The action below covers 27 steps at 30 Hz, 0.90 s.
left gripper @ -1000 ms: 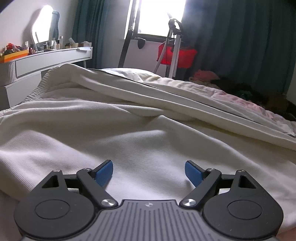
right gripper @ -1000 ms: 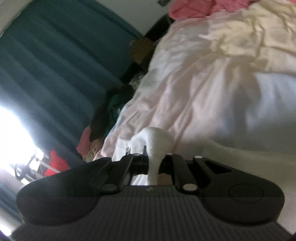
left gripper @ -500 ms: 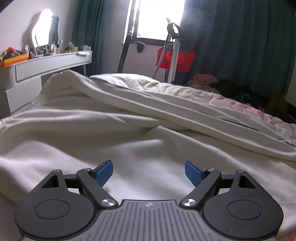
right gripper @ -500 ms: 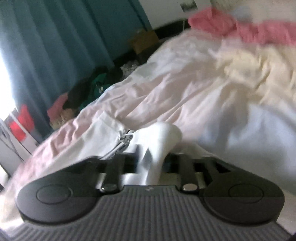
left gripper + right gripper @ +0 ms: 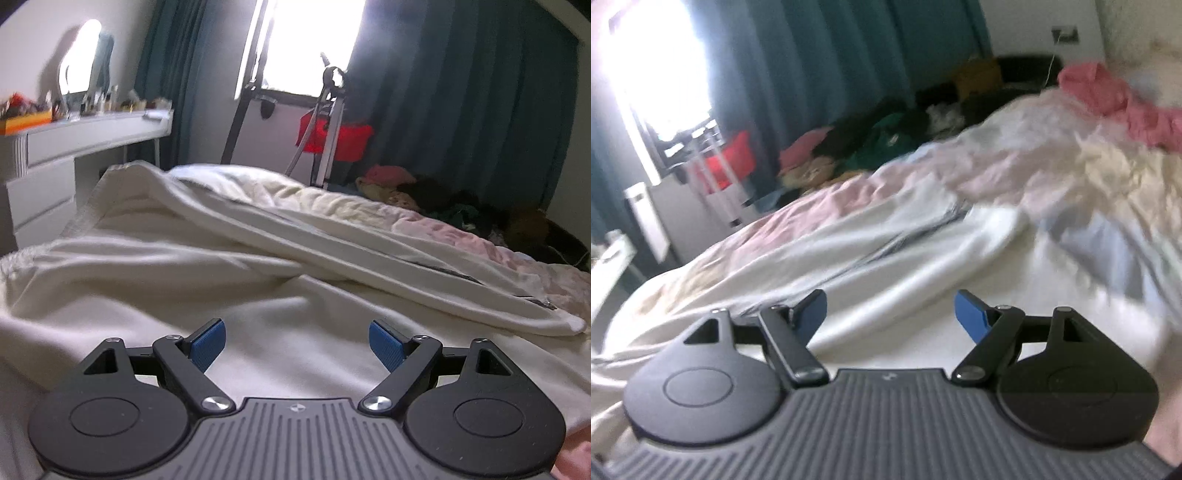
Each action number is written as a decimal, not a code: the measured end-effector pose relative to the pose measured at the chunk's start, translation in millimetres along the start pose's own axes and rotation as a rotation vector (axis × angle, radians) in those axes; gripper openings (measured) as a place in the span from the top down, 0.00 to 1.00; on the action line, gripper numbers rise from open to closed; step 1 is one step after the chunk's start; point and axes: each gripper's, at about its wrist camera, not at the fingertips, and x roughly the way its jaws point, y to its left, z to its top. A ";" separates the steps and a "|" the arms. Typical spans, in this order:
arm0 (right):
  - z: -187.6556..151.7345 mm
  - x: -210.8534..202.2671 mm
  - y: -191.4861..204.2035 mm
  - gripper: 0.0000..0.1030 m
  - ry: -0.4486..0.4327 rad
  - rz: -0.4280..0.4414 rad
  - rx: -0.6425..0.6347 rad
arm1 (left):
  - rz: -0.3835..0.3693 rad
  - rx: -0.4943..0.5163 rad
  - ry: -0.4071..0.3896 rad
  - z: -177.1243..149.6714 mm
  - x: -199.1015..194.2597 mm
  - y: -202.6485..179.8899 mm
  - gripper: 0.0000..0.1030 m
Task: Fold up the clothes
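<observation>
Two grippers, one per hand: left gripper [image 5: 297,341] and right gripper [image 5: 890,315], each with two blue pads spread wide apart and nothing between them.

One cream-white garment [image 5: 184,280], zip-fronted, lying spread across the bed [image 5: 461,232]; a long folded edge with the dark zip line [image 5: 458,275] runs diagonally over it and ends at a corner toward the right. Both grippers sit low over the fabric, whether touching it cannot be told.

One heap of dark and coloured clothes [image 5: 443,199] beyond the far side of the bed.

Left view only: one white dressing worktop [image 5: 92,136] against the wall, crowded with small bottles; one lit mirror [image 5: 79,70] above it; one metal stand [image 5: 328,122] with a red bag [image 5: 351,140].

Right view only, blurred: one pink garment [image 5: 1108,96] bunched at the far end of the bed; the pale pink and cream bedding [image 5: 1015,170] rumpled; possibly a wall socket [image 5: 1065,33] high up.

Room: one bright window [image 5: 310,40], flanked by dark teal curtains [image 5: 461,103]; pale walls.
</observation>
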 end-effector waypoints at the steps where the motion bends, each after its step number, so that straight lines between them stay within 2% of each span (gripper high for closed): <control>1: -4.3 -7.6 0.9 0.24 0.022 0.008 0.018 | -0.007 -0.018 0.014 0.1 -2.2 4.2 0.16; 4: -12.4 -25.2 3.1 0.24 0.056 0.011 0.088 | -0.029 -0.073 0.051 1.8 -8.1 16.9 0.16; 7: -18.0 -33.0 2.5 0.24 0.053 0.072 0.163 | -0.057 -0.112 0.064 8.0 -10.6 27.1 0.16; 11: -15.5 -25.7 -8.1 0.24 0.057 0.129 0.255 | -0.063 -0.198 0.102 32.1 10.7 40.9 0.16; 15: 6.5 16.7 -43.4 0.24 0.049 0.113 0.366 | -0.092 -0.343 0.143 65.3 54.6 64.0 0.17; 17: 18.1 41.6 -63.8 0.26 0.038 0.086 0.407 | -0.078 -0.400 0.157 81.5 83.7 74.5 0.20; 18: 19.8 55.1 -73.4 0.31 0.040 0.083 0.440 | -0.069 -0.426 0.163 88.5 100.0 79.4 0.21; 22: 18.7 110.2 -109.0 0.32 0.064 0.082 0.586 | -0.021 -0.532 0.193 107.2 158.7 100.5 0.24; 24: 14.2 135.2 -119.4 0.35 0.069 0.079 0.638 | -0.014 -0.572 0.193 112.8 178.1 110.6 0.30; 27: 14.4 164.0 -125.9 0.35 0.029 0.102 0.676 | -0.012 -0.577 0.170 119.4 195.3 120.7 0.36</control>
